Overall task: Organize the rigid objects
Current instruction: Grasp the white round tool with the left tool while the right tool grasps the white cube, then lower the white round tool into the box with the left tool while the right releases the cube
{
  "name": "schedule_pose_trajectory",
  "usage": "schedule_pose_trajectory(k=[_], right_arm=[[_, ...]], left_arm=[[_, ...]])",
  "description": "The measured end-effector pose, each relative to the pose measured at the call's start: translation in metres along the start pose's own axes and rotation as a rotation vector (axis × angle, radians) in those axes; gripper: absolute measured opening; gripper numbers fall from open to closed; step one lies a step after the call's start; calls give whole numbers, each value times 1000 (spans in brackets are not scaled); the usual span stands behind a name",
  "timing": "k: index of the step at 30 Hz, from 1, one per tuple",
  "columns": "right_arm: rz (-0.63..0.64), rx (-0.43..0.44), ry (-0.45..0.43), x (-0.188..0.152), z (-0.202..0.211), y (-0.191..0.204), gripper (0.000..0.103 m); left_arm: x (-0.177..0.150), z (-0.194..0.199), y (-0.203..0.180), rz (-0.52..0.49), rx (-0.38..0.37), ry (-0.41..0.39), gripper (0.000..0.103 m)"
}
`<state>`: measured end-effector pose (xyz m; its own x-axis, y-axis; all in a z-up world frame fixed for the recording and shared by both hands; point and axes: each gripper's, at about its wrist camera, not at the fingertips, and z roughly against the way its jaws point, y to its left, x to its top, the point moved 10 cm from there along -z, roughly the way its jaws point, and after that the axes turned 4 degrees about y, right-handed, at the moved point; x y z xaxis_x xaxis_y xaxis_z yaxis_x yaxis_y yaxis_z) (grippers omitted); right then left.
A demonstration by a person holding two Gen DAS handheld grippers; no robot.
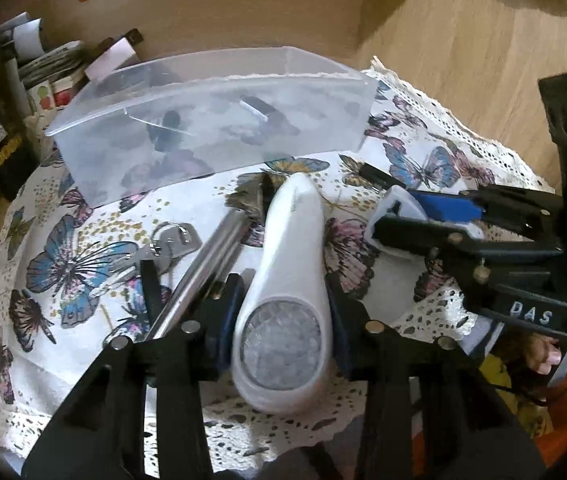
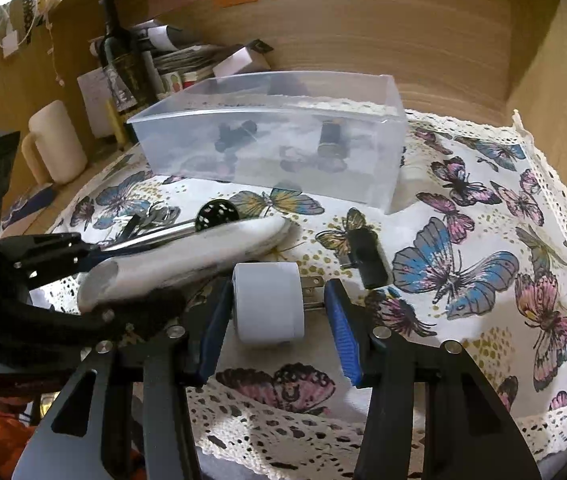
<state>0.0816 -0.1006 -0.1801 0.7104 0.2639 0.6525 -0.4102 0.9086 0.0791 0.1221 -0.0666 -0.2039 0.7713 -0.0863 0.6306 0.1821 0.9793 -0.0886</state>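
A wooden alcove holds a table spread with a white butterfly-print cloth point(image 2: 463, 208) edged in lace. At twelve o'clock in both views stands a clear plastic box point(image 1: 219, 128), with a few small dark things lying on its floor, too hazy through the plastic to name.

In the left wrist view the left gripper point(image 1: 283, 304) has its two blue-padded jaws on either flank of a white torch point(image 1: 283, 280), near the round lens end; the pads look to be against its sides, so it is clamped on the torch. The torch's narrow tail points to twelve o'clock, toward the box. Just beside the torch at nine o'clock lies a metal rod point(image 1: 207, 256) that ends in a round perforated head, and beyond that a bunch of keys point(image 1: 171, 240).

At three o'clock in the same view the right gripper point(image 1: 423, 216) reaches in from the side over a white plug adapter point(image 1: 395, 208). Seen from its own camera, the adapter point(image 2: 267, 304) sits between the blue pads with its metal prongs toward three o'clock; the left pad is at its side, the right pad stands clear of the body by the prongs, so the jaws are apart around it. A small black block point(image 2: 367, 258) lies near, at one o'clock.
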Motion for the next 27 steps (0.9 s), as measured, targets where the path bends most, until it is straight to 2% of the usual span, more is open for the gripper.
schedule_pose_trajectory(k=[5,16,27], right_arm=[[4,-28,-24,7,5,-2,31],[-22,-54,-131,32,34,-13,31],[-27,-90,-238,69,62,-21,31]], left_arm=[[2,7,11,15,-4,10,40],[39,61,20,6,18,-135,39],[80,80,36,56,-20,-202,39]])
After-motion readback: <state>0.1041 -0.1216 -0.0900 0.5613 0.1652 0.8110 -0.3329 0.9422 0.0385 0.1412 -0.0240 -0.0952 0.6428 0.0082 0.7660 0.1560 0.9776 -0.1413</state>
